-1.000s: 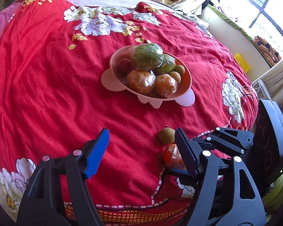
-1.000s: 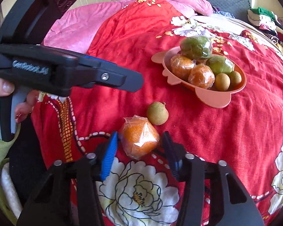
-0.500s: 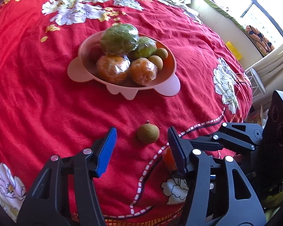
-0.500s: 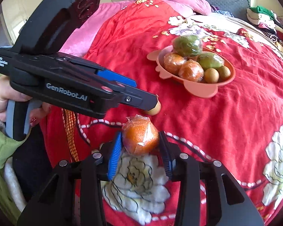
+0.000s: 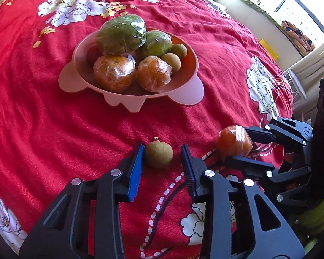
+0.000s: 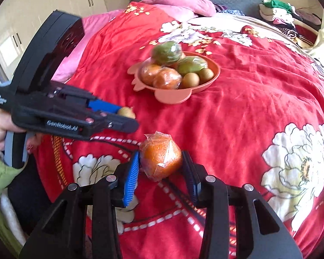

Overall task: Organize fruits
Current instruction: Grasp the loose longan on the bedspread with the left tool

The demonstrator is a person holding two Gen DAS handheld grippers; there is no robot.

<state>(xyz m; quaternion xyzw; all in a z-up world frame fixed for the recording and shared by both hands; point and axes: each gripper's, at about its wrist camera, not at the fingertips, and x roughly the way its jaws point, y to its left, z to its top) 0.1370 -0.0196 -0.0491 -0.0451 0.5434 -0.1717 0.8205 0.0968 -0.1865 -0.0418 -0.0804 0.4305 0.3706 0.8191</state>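
Left gripper (image 5: pixel 162 164): you are closing its jaws around the small round brown fruit (image 5: pixel 159 154) lying on the red flowered bedspread (image 5: pixel 43 112); a second ago they stood wide, short of it. The blue pad meets one side; a gap shows on the other.
Right gripper (image 6: pixel 162 168): you are holding the orange fruit wrapped in clear film (image 6: pixel 161 157) clamped between its pads, now lifted off the bedspread.
Pink scalloped plastic bowl (image 5: pixel 183 92): it is sitting farther up the bed, holding the other fruits.
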